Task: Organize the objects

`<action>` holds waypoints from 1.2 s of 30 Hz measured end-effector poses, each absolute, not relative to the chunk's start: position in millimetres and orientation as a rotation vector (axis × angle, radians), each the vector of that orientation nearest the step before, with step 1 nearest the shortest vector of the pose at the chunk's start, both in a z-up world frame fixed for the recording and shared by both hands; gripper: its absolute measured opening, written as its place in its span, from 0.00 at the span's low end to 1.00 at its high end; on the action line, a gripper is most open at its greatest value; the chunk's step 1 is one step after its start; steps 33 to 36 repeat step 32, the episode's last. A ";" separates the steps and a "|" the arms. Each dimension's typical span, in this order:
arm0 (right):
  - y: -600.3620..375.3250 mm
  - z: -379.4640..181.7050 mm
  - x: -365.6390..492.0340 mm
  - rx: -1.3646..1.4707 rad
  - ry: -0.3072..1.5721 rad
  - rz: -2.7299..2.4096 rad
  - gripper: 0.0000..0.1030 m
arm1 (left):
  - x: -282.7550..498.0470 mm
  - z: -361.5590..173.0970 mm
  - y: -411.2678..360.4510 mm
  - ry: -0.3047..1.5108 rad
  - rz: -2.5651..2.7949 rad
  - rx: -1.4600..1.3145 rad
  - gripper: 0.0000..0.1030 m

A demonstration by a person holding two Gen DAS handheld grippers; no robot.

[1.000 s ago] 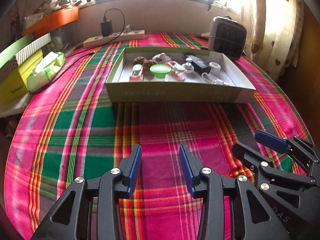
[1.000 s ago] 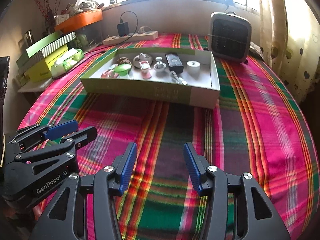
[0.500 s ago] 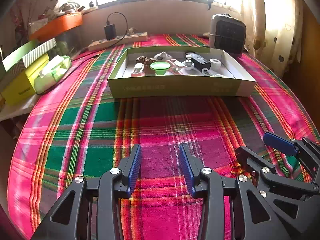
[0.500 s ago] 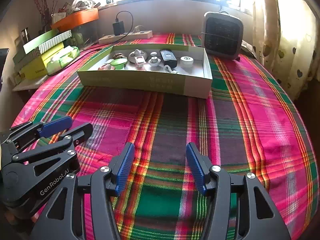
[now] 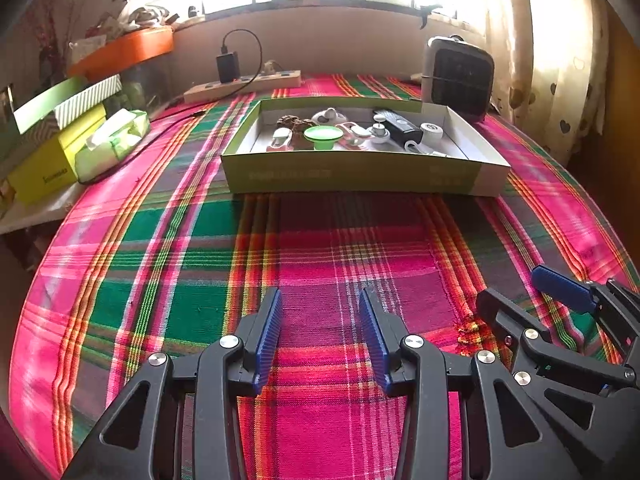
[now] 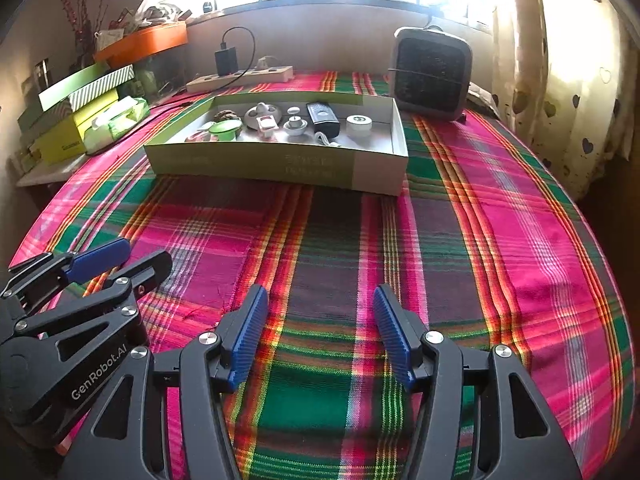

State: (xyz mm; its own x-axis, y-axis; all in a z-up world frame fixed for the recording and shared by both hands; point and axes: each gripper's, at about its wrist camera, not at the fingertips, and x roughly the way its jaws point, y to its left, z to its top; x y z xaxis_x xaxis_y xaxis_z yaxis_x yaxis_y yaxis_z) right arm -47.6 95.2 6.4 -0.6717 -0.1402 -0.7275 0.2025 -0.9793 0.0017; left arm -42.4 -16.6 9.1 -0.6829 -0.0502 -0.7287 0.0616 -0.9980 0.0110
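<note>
A shallow green-and-white cardboard box (image 5: 360, 174) (image 6: 276, 162) lies on the plaid cloth, far from both grippers. Inside are several small things: a green dish (image 5: 323, 134) (image 6: 224, 129), a black remote (image 5: 398, 126) (image 6: 322, 118), a white round puck (image 5: 431, 130) (image 6: 359, 124), a brown lump (image 5: 294, 123) and white gadgets. My left gripper (image 5: 320, 334) is open and empty, low over the near cloth; it also shows in the right wrist view (image 6: 128, 258). My right gripper (image 6: 318, 334) is open and empty beside it, and shows in the left wrist view (image 5: 524, 292).
A grey fan heater (image 5: 460, 78) (image 6: 432, 74) stands behind the box at the right. A power strip with a charger (image 5: 244, 82) lies by the back wall. Stacked green and yellow boxes and a tissue pack (image 5: 112, 144) sit at the left. A curtain (image 6: 560, 80) hangs at the right.
Both grippers have drawn back toward the near edge, so the box looks smaller and farther. Both stay open and empty.
</note>
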 end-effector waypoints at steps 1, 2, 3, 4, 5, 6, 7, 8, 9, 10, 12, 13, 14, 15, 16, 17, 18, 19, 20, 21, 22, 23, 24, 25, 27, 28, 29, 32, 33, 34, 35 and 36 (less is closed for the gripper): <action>95.1 6.4 -47.6 1.169 0.117 -2.710 0.55 | -42.1 8.9 -16.6 0.019 -2.827 1.222 0.37; 95.1 6.5 -47.7 1.169 0.117 -2.709 0.55 | -42.1 8.9 -16.7 0.019 -2.828 1.222 0.37; 95.2 6.5 -47.8 1.169 0.116 -2.709 0.55 | -42.1 8.9 -16.2 0.022 -2.828 1.223 0.37; 95.0 6.5 -47.7 1.169 0.117 -2.709 0.55 | -42.0 8.8 -15.9 0.020 -2.828 1.223 0.37; 94.9 6.5 -47.6 1.169 0.118 -2.710 0.55 | -41.8 8.6 -15.7 0.018 -2.828 1.222 0.37; 95.0 6.4 -47.6 1.169 0.118 -2.710 0.55 | -41.9 8.8 -16.5 0.018 -2.827 1.222 0.37; 94.9 6.4 -47.6 1.169 0.117 -2.710 0.55 | -42.1 8.8 -16.2 0.019 -2.827 1.222 0.37; 94.9 6.3 -47.5 1.169 0.118 -2.710 0.55 | -42.1 8.8 -16.2 0.019 -2.827 1.223 0.37; 95.0 6.3 -47.5 1.169 0.118 -2.710 0.55 | -42.1 8.8 -16.3 0.020 -2.828 1.223 0.37; 95.0 6.3 -47.5 1.169 0.117 -2.710 0.55 | -42.1 8.8 -16.1 0.020 -2.828 1.223 0.37; 95.0 6.2 -47.5 1.169 0.118 -2.710 0.55 | -42.2 8.8 -16.2 0.020 -2.828 1.222 0.37; 95.0 6.2 -47.4 1.169 0.118 -2.710 0.55 | -42.2 8.9 -16.1 0.018 -2.827 1.222 0.37; 95.0 6.1 -47.4 1.169 0.118 -2.710 0.55 | -42.1 8.8 -16.1 0.016 -2.827 1.221 0.37; 95.0 6.1 -47.4 1.169 0.117 -2.710 0.55 | -42.1 8.9 -15.8 0.014 -2.827 1.221 0.37; 95.0 6.1 -47.4 1.169 0.117 -2.710 0.55 | -42.0 9.0 -15.9 0.014 -2.827 1.221 0.37; 95.0 6.1 -47.4 1.169 0.117 -2.710 0.55 | -41.8 9.1 -15.7 0.015 -2.827 1.221 0.37; 95.0 6.1 -47.3 1.169 0.118 -2.710 0.55 | -41.6 9.0 -15.8 0.015 -2.827 1.221 0.37; 95.0 6.2 -47.3 1.169 0.117 -2.710 0.55 | -41.6 9.1 -15.4 0.013 -2.827 1.221 0.37; 95.1 6.2 -47.3 1.169 0.117 -2.710 0.55 | -41.6 9.0 -15.5 0.011 -2.827 1.221 0.37; 95.1 6.3 -47.4 1.169 0.117 -2.710 0.55 | -41.6 9.1 -15.4 0.011 -2.827 1.221 0.37; 95.0 6.3 -47.2 1.169 0.117 -2.710 0.55 | -41.5 9.0 -15.4 0.012 -2.827 1.221 0.37; 95.0 6.3 -47.2 1.169 0.117 -2.710 0.55 | -41.5 9.0 -15.6 0.013 -2.827 1.221 0.37; 95.0 6.4 -47.1 1.170 0.118 -2.709 0.55 | -41.4 9.0 -15.3 0.012 -2.827 1.221 0.37; 95.0 6.4 -47.1 1.170 0.117 -2.709 0.55 | -41.4 9.0 -15.4 0.011 -2.827 1.221 0.37; 95.1 6.4 -47.1 1.169 0.116 -2.709 0.55 | -41.4 9.0 -15.3 0.011 -2.827 1.220 0.37; 95.0 6.4 -47.1 1.169 0.117 -2.709 0.55 | -41.3 8.9 -15.4 0.011 -2.826 1.220 0.37; 95.0 6.4 -47.1 1.169 0.118 -2.709 0.55 | -41.5 9.0 -15.5 0.012 -2.827 1.220 0.37; 95.0 6.4 -47.1 1.170 0.117 -2.709 0.55 | -41.5 8.9 -15.6 0.012 -2.827 1.221 0.37; 95.0 6.4 -47.1 1.170 0.117 -2.709 0.55 | -41.5 8.9 -15.6 0.012 -2.827 1.221 0.37; 95.0 6.4 -47.1 1.170 0.117 -2.709 0.55 | -41.5 8.9 -15.6 0.012 -2.827 1.221 0.37; 95.0 6.4 -47.1 1.170 0.117 -2.709 0.55 | -41.5 8.9 -15.6 0.012 -2.827 1.221 0.37; 95.0 6.4 -47.1 1.170 0.117 -2.709 0.55 | -41.5 8.9 -15.6 0.012 -2.827 1.221 0.37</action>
